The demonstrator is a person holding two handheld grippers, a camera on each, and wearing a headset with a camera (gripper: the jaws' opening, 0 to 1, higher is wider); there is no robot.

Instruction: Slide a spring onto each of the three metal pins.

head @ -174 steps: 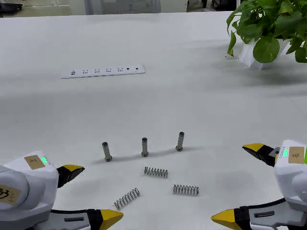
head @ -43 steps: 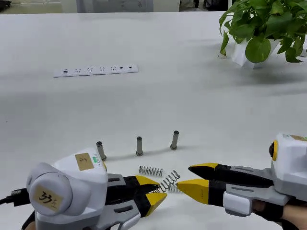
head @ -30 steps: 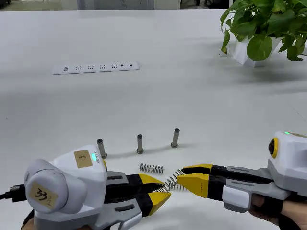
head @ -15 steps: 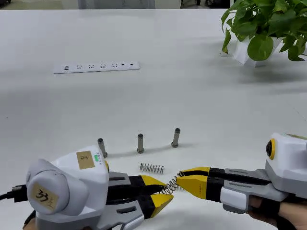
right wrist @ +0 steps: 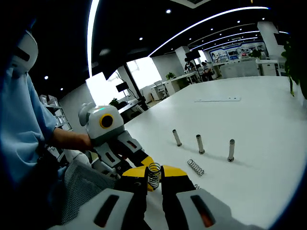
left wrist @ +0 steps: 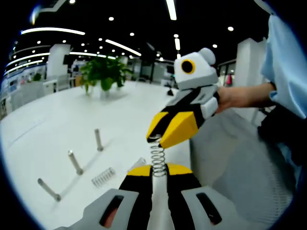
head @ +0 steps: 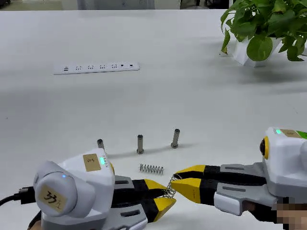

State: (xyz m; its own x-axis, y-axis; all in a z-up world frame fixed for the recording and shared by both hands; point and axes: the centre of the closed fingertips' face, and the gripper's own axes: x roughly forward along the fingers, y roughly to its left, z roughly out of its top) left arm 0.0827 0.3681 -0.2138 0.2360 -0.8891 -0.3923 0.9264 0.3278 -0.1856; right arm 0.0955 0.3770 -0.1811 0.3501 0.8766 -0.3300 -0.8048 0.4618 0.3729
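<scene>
Three short upright steel pins [head: 140,143] stand bare on the white table [head: 192,86], so no step is done yet. One small steel coil spring [left wrist: 157,160] sits just before them, the left gripper [head: 165,196] clamped on one end and the right gripper [head: 173,178] on the other. Another loose spring [head: 151,168] lies beside the pins.

Leftmost pin [head: 100,143] of 3 half hidden behind left gripper [head: 169,196], spring [head: 168,189] ends buried between jaws, plant [head: 261,24] cropped

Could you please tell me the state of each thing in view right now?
left gripper: shut on held spring.
right gripper: shut on held spring's other end.
held spring: gripped at both ends.
loose spring: lying on table.
left pin, middle pin, right pin: upright, bare.
</scene>
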